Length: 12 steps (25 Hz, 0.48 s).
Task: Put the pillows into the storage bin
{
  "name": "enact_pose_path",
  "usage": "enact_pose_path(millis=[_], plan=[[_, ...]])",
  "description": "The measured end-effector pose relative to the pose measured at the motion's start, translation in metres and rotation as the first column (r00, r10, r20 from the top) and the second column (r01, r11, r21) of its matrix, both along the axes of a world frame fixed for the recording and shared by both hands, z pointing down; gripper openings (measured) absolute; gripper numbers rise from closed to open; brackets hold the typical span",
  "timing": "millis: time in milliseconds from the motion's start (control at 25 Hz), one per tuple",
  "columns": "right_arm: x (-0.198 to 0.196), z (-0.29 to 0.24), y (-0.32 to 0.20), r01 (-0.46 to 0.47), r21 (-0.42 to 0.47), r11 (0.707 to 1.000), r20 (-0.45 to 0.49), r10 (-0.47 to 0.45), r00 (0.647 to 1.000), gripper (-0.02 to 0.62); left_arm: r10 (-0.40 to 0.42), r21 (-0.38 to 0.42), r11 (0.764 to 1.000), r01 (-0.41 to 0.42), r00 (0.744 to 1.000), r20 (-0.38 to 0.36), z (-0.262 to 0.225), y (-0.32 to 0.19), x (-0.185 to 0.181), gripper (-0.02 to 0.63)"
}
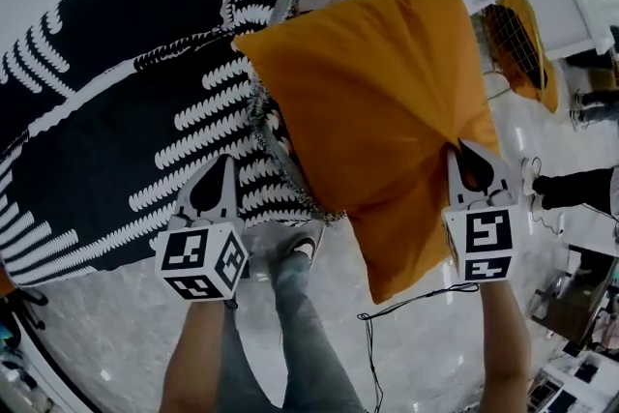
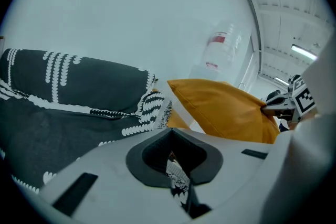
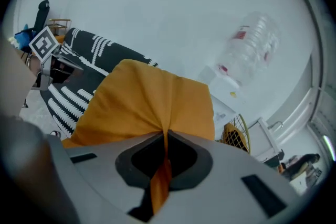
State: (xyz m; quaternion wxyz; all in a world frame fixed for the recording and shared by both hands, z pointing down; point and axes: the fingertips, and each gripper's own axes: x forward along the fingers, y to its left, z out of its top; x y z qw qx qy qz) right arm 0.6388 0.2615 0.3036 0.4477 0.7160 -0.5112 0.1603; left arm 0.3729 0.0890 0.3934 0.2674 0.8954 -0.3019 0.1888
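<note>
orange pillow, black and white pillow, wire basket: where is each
orange pillow (image 1: 377, 102): head view, middle of its front face
black and white pillow (image 1: 97, 164): head view, dark patch between the white stripes
wire basket (image 1: 510, 42): head view, its mesh side wall

Black-and-white pillow (image 1: 106, 111) and orange pillow (image 1: 377, 111) are hanging side by side, blocking everything ahead of left tongs (image 1: 224, 164) and right tongs (image 1: 460, 152). Wire bin (image 1: 503, 34) beyond them is holding a second orange pillow (image 1: 538, 48); floor (image 1: 406, 353) underneath is lying open.
</note>
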Motion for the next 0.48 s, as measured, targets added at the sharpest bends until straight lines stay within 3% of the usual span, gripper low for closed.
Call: enact_pose_path(millis=[480], plan=[[0.100,0.038,0.152,-0.227,-0.015,0.974,0.042,0.227,0.973,0.008,0.137,0.062,0.988,-0.141,0.989,0.055,-0.002,0.051,0.117,0.011]])
